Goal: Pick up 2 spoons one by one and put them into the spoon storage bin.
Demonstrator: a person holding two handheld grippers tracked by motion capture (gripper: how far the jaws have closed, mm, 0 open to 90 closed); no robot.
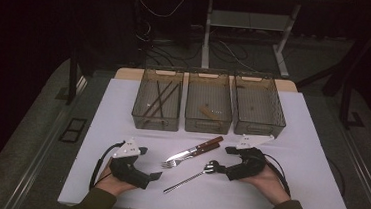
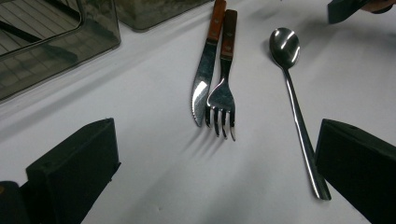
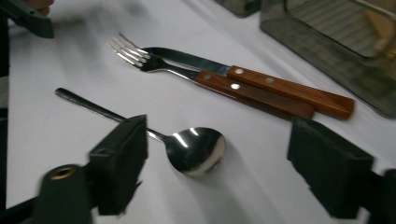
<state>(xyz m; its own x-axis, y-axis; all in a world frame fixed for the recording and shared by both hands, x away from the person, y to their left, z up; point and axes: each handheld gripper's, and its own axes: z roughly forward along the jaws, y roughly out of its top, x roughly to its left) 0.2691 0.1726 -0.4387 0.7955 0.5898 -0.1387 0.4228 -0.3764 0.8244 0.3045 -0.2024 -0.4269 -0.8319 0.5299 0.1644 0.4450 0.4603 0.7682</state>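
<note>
Three pieces of cutlery lie on the white table top [image 1: 299, 163]. A wooden-handled knife [image 1: 197, 149] and fork [image 1: 185, 157] rest side by side, and a steel spoon [image 1: 187, 179] lies in front of them. My right gripper [image 1: 223, 159] is open and low over the spoon's bowl [image 3: 196, 149]; the bowl lies between its jaws, and the pads do not press on it. My left gripper [image 1: 151, 178] is open at the near left with nothing between its jaws. In the left gripper view it faces the fork's tines [image 2: 223, 116], the knife [image 2: 204, 74] and the spoon [image 2: 294, 93].
Three smoky plastic bins stand in a row at the back. The left bin [image 1: 155, 118] holds dark sticks, the middle bin [image 1: 207, 125] holds a pale wooden piece, and I cannot make out any contents in the right bin [image 1: 259, 128]. Table edges are close in front of both hands.
</note>
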